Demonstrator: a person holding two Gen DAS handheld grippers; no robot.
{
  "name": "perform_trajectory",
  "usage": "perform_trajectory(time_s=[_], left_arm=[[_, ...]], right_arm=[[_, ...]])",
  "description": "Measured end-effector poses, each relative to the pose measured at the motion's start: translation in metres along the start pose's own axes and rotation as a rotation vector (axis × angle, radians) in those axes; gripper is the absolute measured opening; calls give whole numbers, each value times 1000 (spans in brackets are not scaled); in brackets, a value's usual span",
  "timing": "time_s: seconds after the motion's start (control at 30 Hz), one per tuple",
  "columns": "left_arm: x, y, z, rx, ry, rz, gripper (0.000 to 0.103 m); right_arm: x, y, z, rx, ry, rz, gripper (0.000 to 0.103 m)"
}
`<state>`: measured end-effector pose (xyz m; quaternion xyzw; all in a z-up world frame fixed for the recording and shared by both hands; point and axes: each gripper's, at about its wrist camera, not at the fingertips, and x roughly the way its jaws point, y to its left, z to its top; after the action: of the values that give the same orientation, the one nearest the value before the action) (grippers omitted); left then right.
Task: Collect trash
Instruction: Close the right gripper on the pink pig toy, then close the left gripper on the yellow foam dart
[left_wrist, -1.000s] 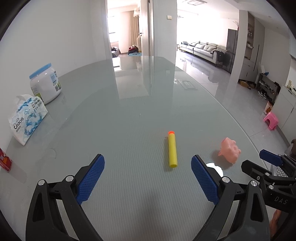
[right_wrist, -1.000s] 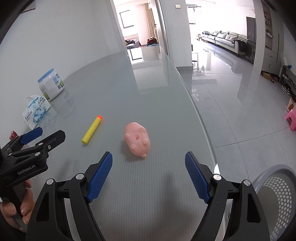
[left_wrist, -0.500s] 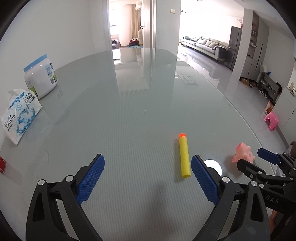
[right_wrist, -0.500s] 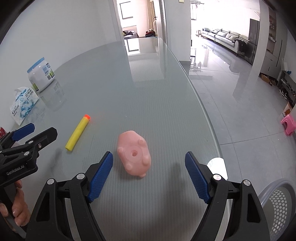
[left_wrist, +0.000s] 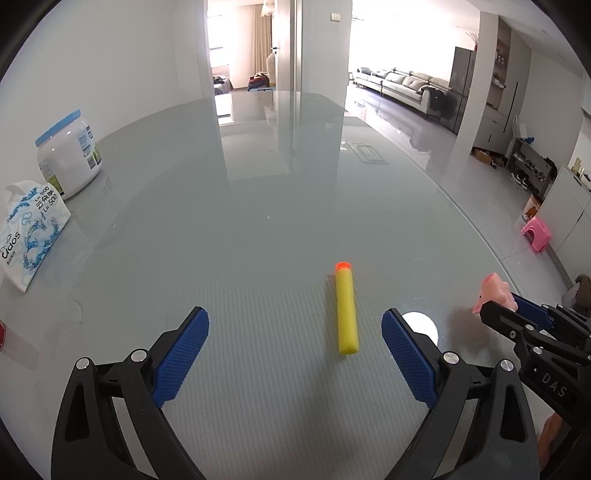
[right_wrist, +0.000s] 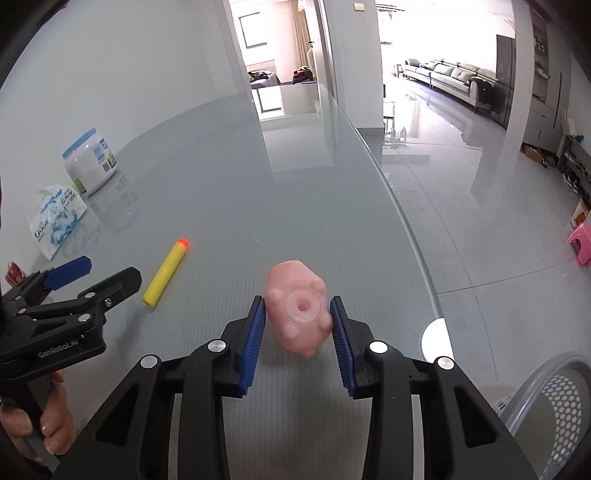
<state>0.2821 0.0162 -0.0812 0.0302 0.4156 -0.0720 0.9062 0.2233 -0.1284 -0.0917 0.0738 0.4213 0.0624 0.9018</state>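
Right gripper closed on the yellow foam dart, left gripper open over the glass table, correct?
Not quite. In the right wrist view the right gripper is closed on the pink pig toy, not the yellow foam dart, which lies loose on the glass table. The left gripper is open, as you said.

Mesh basket (right_wrist: 554, 402) cut by frame edge; red packet (left_wrist: 2, 334) perhaps likewise.
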Motion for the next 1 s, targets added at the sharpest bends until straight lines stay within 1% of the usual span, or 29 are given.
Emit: perform_trajectory(time_s=[0.23,0.37,0.43,0.53,0.6,0.63,0.67,0.73,0.77,0.8,0.87,1.0], left_arm=[[10,-9,6,0,15,-28,92],[16,-16,8,-1,40,-51,82],[20,-19,7,3,52,-46,79],[25,-22,6,7,67,-40,71],[28,-23,6,10,79,-38,59],[30,-23,6,11,87,-40,55],[32,-22,5,9,97,-44,46],[32,-22,4,17,93,-35,33],[32,-22,4,22,91,-38,15],[31,-22,3,21,93,-46,12],[30,-21,2,13,94,-66,12],[22,-18,-5,2,90,-75,12]], right_arm=[[-14,-9,-6,22,-19,10,35],[-21,-13,-9,32,-27,18,35],[-25,-19,-11,39,-30,23,35],[-29,-20,-12,44,-35,28,35],[-30,-22,-13,47,-35,31,35],[-31,-22,-13,48,-36,32,35],[-31,-22,-13,48,-36,32,35],[-31,-23,-13,48,-36,33,35],[-32,-23,-14,49,-37,33,35],[-31,-23,-13,50,-37,33,35],[-32,-23,-14,51,-36,33,35],[-40,-27,-19,64,-35,42,35]])
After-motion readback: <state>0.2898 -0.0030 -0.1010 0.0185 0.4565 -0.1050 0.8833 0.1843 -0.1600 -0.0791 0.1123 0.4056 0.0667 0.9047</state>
